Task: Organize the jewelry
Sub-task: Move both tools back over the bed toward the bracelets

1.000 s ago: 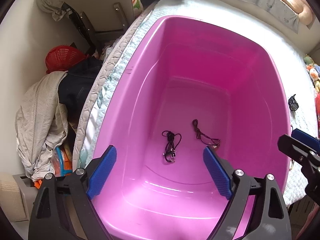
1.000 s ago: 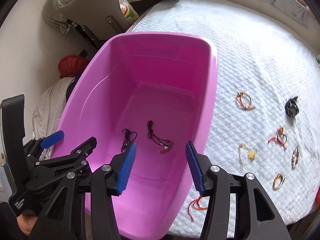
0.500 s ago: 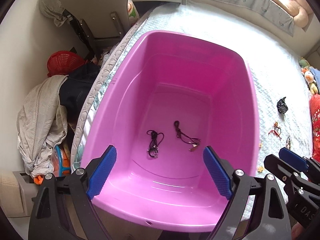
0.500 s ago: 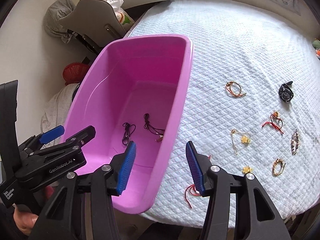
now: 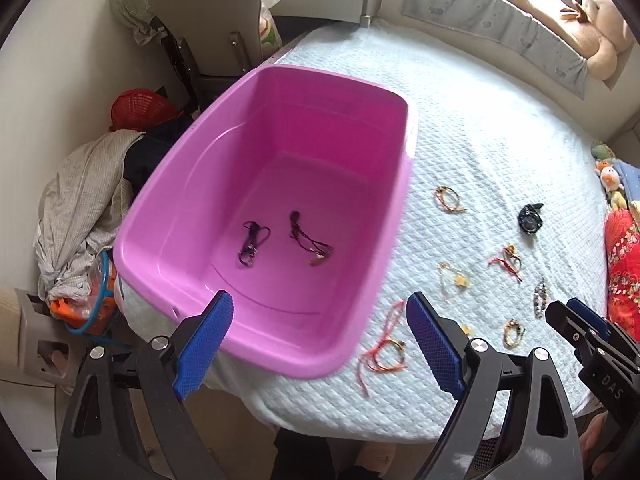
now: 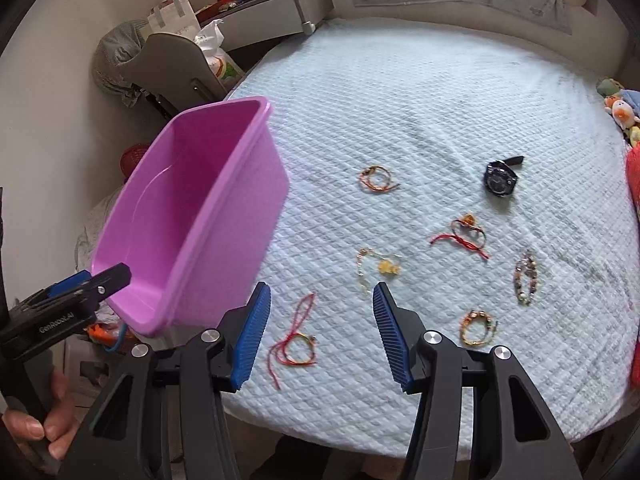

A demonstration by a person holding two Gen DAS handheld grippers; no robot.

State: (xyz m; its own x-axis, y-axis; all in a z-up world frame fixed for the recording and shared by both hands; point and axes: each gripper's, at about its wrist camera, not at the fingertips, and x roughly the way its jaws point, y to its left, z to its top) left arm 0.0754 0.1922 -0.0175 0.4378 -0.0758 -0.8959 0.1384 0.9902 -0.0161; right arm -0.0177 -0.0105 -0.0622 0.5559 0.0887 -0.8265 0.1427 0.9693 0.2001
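Observation:
A pink plastic tub (image 5: 402, 184) (image 6: 224, 216) sits on the left of a pale blue quilted bed (image 6: 420, 100). Two dark cord pieces (image 5: 252, 242) (image 5: 310, 240) lie on its floor. Several bracelets lie on the quilt to its right: a red string one (image 6: 296, 344) (image 5: 382, 354), a gold one (image 6: 376, 178), a star charm one (image 6: 380, 266), a beaded one (image 6: 478, 326), plus a black watch (image 6: 500, 178) (image 5: 530, 218). My left gripper (image 5: 320, 342) is open and empty before the tub's near edge. My right gripper (image 6: 320, 332) is open and empty above the red string bracelet.
A chair (image 5: 208, 32), a red basket (image 5: 140, 108) and heaped clothes (image 5: 84, 208) stand left of the bed. Soft toys (image 6: 620, 108) and a red cushion (image 5: 624, 264) lie at the right edge. The bed's near edge (image 6: 360, 432) is just below my grippers.
Both grippers have pulled back and up from the tub and swung right. The bracelets on the quilt have come into both views. Both stay open and empty.

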